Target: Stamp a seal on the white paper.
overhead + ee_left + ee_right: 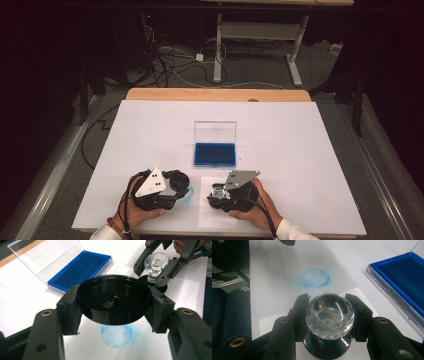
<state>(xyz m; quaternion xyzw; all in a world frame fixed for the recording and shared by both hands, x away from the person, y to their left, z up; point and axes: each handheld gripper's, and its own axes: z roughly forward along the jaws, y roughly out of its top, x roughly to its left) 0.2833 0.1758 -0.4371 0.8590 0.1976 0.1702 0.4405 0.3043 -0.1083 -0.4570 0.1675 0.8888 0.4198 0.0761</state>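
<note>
My left gripper (114,312) is shut on a round black lid (114,298), held open side up just above the white table. Under it lies a round blue ink smudge (116,335). My right gripper (329,316) is shut on the clear faceted knob (329,313) of a stamp with a black round base (327,345). The base is on or just over a white paper sheet (274,322); I cannot tell if it touches. In the high view the left gripper (181,186) and right gripper (218,193) sit side by side near the front edge.
An open blue ink pad (215,154) with its clear lid upright stands mid-table, just beyond both grippers. The white table cover (310,150) stretches wide to either side. Cables and a desk frame (260,45) lie on the floor behind the table.
</note>
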